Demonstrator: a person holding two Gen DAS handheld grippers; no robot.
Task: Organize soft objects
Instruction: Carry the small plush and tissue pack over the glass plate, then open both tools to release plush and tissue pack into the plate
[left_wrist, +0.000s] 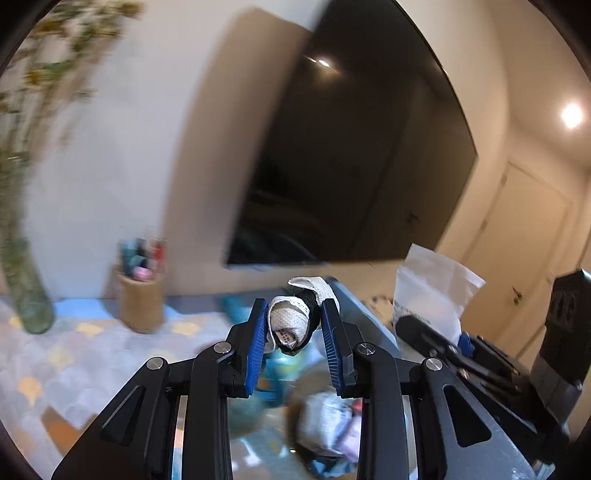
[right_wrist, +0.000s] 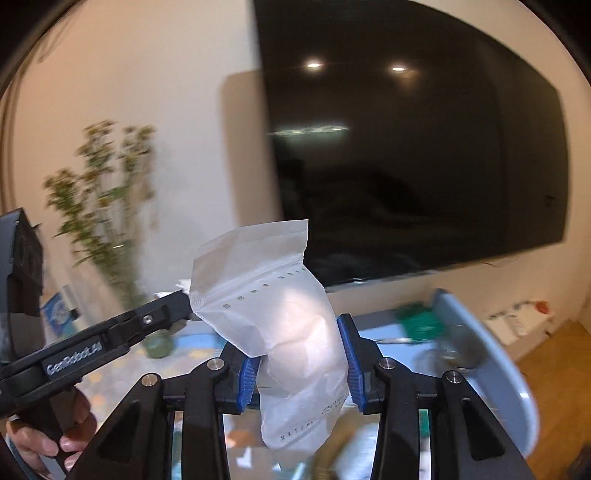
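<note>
My left gripper (left_wrist: 294, 321) is shut on a small rolled bundle of white lace and black fabric (left_wrist: 295, 319), held up in the air. My right gripper (right_wrist: 299, 347) is shut on a frosted white zip pouch (right_wrist: 288, 332) with something pale and soft inside. The pouch also shows in the left wrist view (left_wrist: 432, 288), to the right of the bundle. In the right wrist view the left gripper (right_wrist: 110, 332) reaches in from the left, its tip beside the pouch's top corner.
A large dark TV (right_wrist: 406, 166) hangs on the wall ahead. A green vase with flowers (left_wrist: 29, 295) and a wicker cup of pens (left_wrist: 142, 295) stand on a patterned table. A blue bin rim (right_wrist: 491, 350) holds blurred items below.
</note>
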